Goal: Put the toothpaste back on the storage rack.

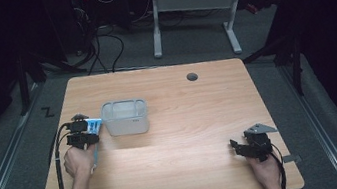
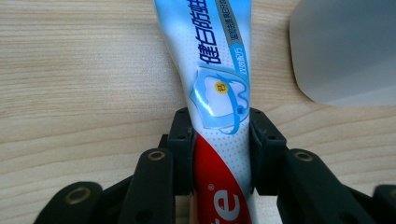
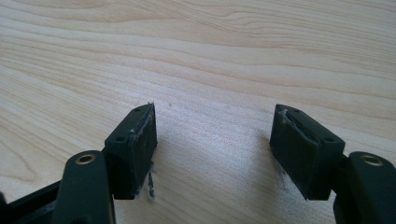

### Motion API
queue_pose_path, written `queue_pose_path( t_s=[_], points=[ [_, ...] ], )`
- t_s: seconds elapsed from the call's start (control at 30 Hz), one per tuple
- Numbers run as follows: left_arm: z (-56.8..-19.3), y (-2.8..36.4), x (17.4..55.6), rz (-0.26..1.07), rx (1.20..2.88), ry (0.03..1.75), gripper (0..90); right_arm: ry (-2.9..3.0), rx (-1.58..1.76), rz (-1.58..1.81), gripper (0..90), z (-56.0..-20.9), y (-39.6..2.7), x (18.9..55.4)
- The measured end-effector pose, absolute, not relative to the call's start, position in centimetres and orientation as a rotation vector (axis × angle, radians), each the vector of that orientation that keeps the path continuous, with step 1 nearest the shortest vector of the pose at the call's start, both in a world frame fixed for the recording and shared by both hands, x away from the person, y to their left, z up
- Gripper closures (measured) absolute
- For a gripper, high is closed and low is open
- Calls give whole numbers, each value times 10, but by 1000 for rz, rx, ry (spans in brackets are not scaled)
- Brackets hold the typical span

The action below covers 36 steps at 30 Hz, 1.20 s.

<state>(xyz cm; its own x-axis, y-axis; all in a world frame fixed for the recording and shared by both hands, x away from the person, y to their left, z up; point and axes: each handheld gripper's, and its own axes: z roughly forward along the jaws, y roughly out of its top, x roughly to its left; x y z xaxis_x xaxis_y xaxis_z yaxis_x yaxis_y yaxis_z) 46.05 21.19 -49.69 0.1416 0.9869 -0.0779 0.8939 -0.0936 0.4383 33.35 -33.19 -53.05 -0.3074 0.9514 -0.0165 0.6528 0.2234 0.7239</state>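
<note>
From the high view, the left claw sits at the left side of the light wooden desk, holding a white, blue and red toothpaste tube just beside a translucent, rounded plastic tub. The tube's far end looks close to the tub's left wall; whether they touch is hard to tell at this size. The right claw rests low over bare wood near the front right corner, well apart from both.

In the left gripper view, the pads press on both flanks of the toothpaste tube, where the red band meets the white. The tub shows at upper right. The tube should be light, soft and glossy, so it may dent or slide; a grip on the fuller body suits it better than the flat crimped tail.

In the right gripper view, the right claw stands wide apart with nothing between its pads, only desk grain.
</note>
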Motion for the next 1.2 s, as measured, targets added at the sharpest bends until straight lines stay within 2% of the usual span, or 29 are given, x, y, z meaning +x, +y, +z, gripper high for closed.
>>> queue_pose_path(
  t_s=[0.3, 1.2],
  points=[
    [-492, 216, 454, 332, 2051, 1795, 682, 2042, 1474, 860, 319, -530, -332, 333],
    [-443, 226, 421, 416, 1995, 1642, 694, 2042, 1476, 861, 319, -530, -332, 333]
  ],
)
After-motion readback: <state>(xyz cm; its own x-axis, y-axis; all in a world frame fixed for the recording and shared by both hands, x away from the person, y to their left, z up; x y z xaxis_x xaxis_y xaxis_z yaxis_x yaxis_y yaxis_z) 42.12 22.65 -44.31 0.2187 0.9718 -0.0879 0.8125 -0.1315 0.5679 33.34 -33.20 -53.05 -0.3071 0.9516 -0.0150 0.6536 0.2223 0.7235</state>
